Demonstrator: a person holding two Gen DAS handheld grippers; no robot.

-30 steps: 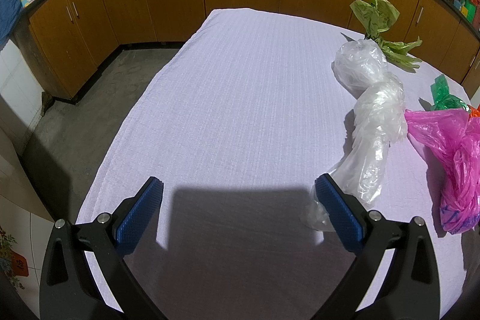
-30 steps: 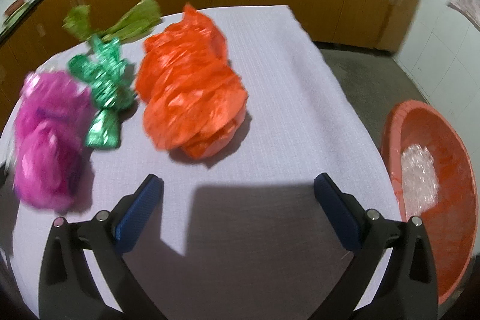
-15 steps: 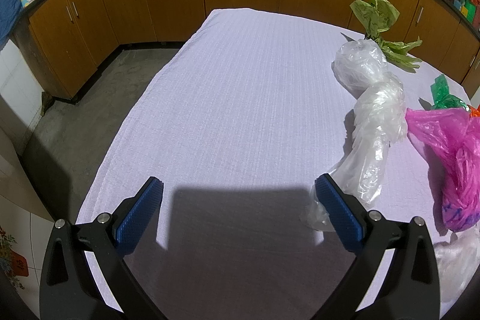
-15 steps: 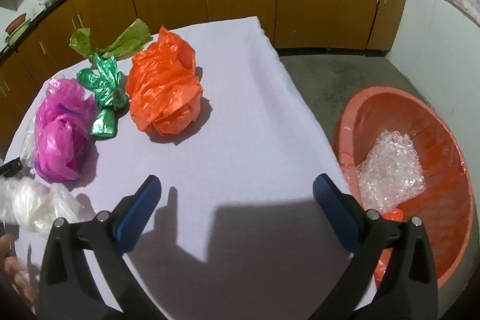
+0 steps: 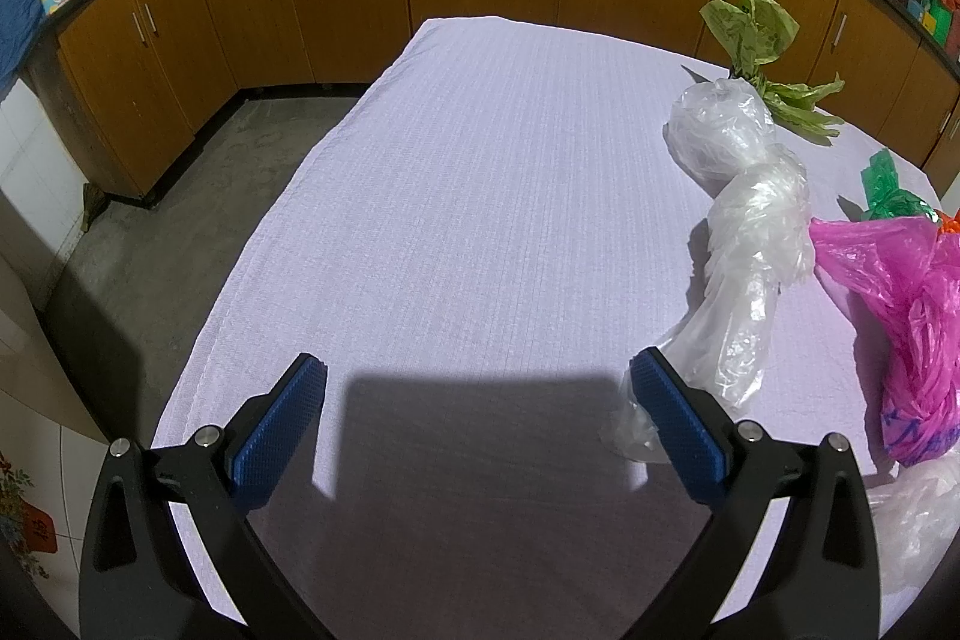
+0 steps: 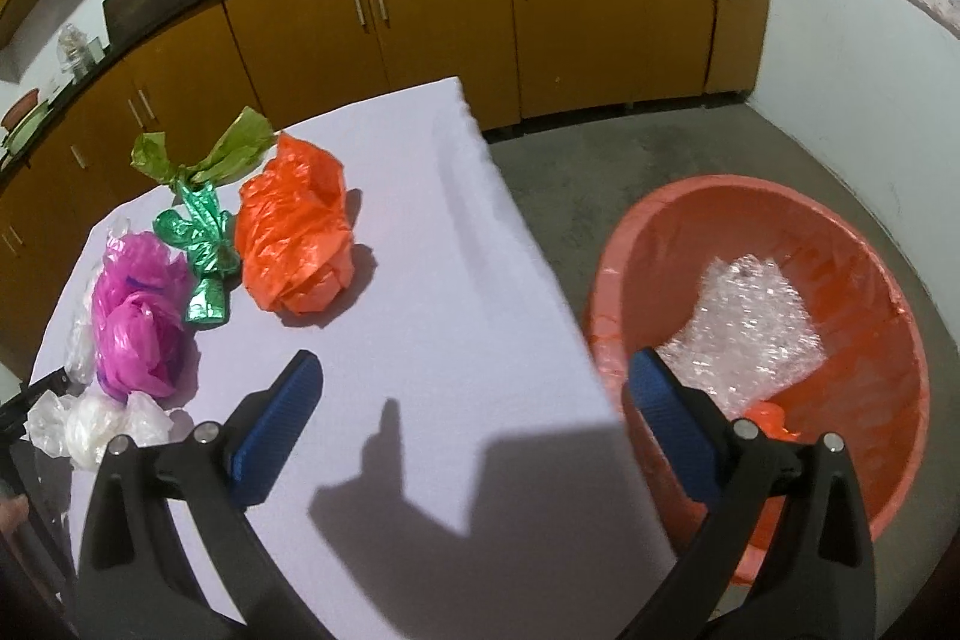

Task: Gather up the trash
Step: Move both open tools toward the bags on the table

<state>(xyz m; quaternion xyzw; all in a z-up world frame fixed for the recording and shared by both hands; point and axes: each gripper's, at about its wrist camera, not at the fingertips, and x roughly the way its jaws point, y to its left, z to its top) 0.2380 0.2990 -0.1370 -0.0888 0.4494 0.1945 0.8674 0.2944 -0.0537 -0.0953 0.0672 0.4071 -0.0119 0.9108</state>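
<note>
The table's [image 5: 480, 220] left half lies bare; crumpled plastic bags [image 5: 750, 232] crowd its right side.

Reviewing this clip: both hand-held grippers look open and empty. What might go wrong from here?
1. The long clear plastic bag is thin and slack beside the left hand-held gripper; a pinch may catch only a loose fold and slip.
2. The magenta plastic bag, dark green foil wrapper and crumpled orange plastic bag lie close together, so one could get dragged along.
3. The round orange plastic tub sits on the floor off the table edge; a drop may miss.

Orange bag [image 6: 294, 232], pink bag [image 6: 141, 322], green bags [image 6: 204, 244], orange tub [image 6: 852, 280], lilac ribbed tablecloth [image 5: 480, 190].
</note>
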